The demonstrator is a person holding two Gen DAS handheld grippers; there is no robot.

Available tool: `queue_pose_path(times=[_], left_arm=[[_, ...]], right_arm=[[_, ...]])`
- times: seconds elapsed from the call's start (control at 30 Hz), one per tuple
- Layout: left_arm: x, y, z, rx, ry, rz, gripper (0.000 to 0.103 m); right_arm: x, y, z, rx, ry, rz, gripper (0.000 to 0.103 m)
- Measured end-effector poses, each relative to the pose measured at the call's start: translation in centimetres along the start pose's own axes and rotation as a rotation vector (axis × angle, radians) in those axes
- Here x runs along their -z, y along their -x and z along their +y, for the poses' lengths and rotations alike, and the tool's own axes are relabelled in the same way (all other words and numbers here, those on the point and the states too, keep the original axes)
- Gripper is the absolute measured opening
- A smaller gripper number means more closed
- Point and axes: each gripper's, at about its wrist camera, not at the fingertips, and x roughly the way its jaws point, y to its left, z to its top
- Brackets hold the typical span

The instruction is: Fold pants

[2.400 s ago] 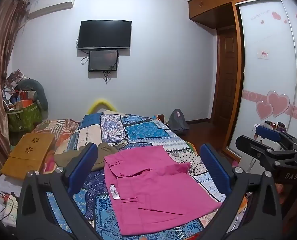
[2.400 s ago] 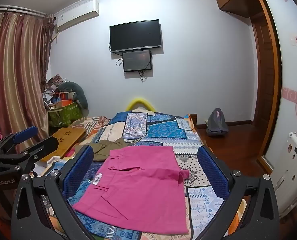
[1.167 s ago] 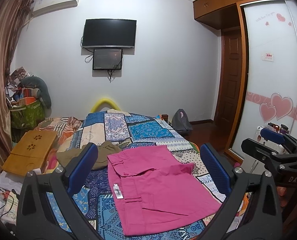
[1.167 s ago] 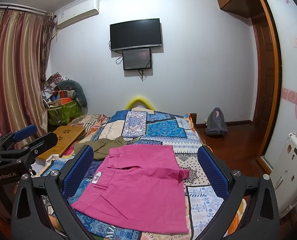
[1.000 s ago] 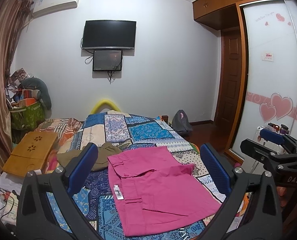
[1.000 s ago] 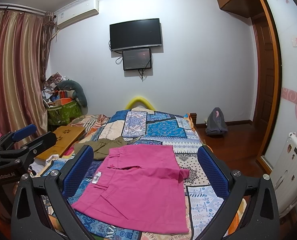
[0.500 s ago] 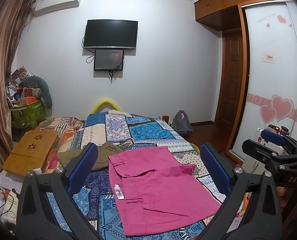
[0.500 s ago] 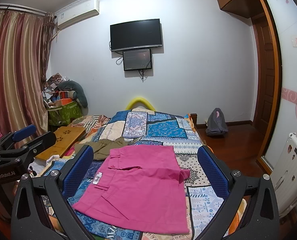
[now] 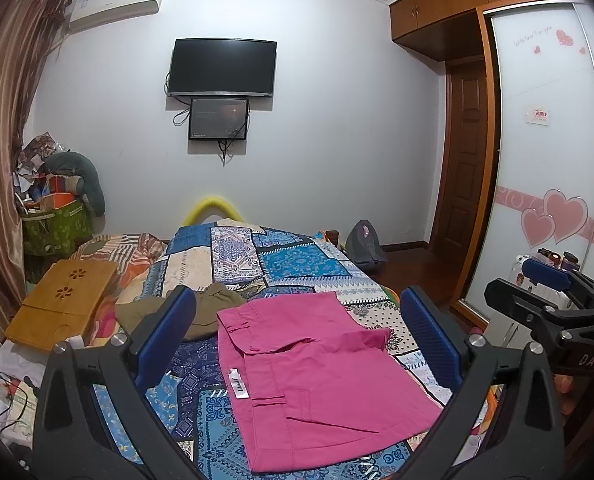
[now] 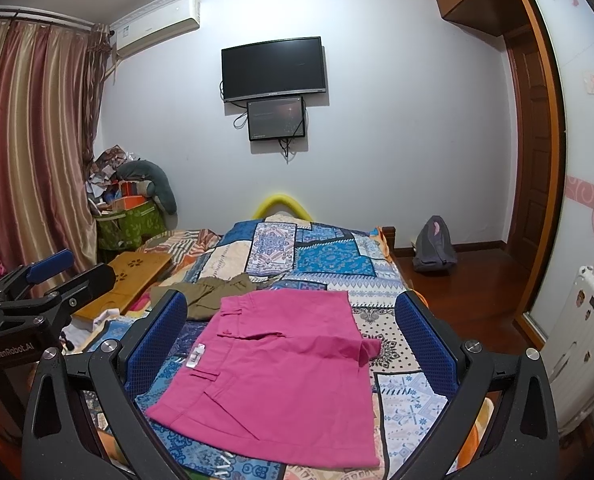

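Note:
Pink pants (image 9: 317,376) lie folded flat on the patchwork bedspread (image 9: 297,264), with a white tag on their left side; they also show in the right wrist view (image 10: 281,368). My left gripper (image 9: 297,332) is open and empty, held above the near end of the bed. My right gripper (image 10: 293,332) is open and empty, also held above the pants. Each gripper shows at the edge of the other's view, the right one (image 9: 553,300) and the left one (image 10: 49,280).
Olive-brown clothing (image 9: 201,312) lies just beyond the pants on the left. A wooden lap desk (image 9: 65,300) sits at the bed's left. A green basket (image 9: 53,228) of clutter stands by the curtain. A grey backpack (image 10: 433,248) rests on the floor at the right.
Both grippers stay open and nearly still; the left view has shifted very slightly. The pants have not moved.

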Motion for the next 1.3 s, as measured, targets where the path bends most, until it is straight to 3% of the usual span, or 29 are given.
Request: queue_pose_path(times=[0.47,0.67,0.9,1.17,1.3], left_arm=[[-0.1,-0.2,-0.2,-0.022,-0.011,-0.028,0.103],[-0.5,-2.3,0.1,-0.054,-0.029,-0.02,0.103],[-1.0,-8.7,2.2,-0.033,-0.018,0.088,0.103],[-0.7,-19.1,5.8,-0.051,0.04,0.225,0.103],[0.3,-24.9,7.3,-0.104,0.001,0.313,0.103]], right_arm=[[0.2,-0.7,-0.1,0.001,0.001,0.01,0.103],[0.7,-2.7,-1.2,-0.002,-0.011,0.038,0.103],[0.7,-7.0,-3.9,0.049,-0.022,0.083,0.103],[0.6,-13.8,-7.8,-0.02,-0.07,0.183,0.103],[0.3,-17.1,-9.3,0.002,-0.065,0.19,0.103]])
